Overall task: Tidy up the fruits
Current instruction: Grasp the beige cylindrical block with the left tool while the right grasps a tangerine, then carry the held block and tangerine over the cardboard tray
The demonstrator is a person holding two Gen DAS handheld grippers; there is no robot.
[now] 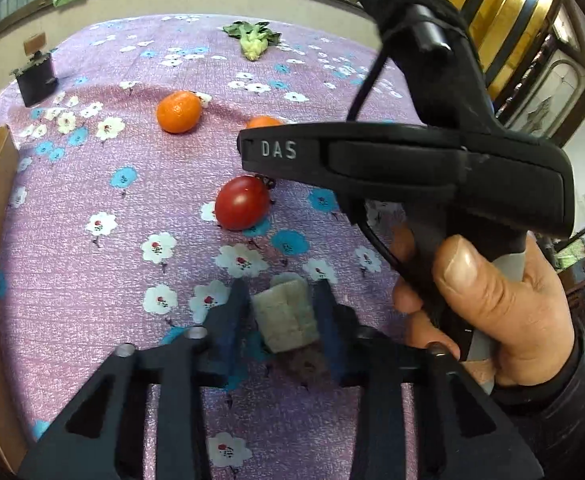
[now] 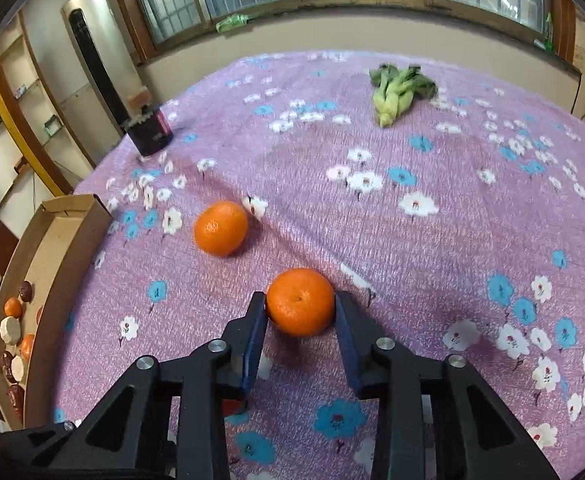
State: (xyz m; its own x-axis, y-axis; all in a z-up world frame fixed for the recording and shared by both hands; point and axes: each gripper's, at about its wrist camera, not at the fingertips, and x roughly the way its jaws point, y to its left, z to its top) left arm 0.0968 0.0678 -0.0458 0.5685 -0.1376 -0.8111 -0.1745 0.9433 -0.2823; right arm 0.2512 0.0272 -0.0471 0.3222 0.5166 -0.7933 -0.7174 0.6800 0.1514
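My left gripper [image 1: 282,300] is shut on a pale beige block-shaped piece [image 1: 286,316], held just above the purple flowered cloth [image 1: 92,280]. A red tomato [image 1: 242,203] lies ahead of it, and an orange mandarin [image 1: 178,112] lies farther back. My right gripper [image 2: 301,310] has its fingers against both sides of another mandarin [image 2: 300,301] on the cloth. The second mandarin [image 2: 221,227] lies to its upper left. The right gripper's body and the hand holding it [image 1: 492,300] fill the right of the left wrist view, hiding most of the gripped mandarin [image 1: 263,122].
A cardboard box [image 2: 48,264] at the table's left edge holds several fruits and pale pieces. A bunch of green leafy vegetable [image 2: 398,94] lies at the far side. A dark container [image 2: 148,130] stands at the far left corner.
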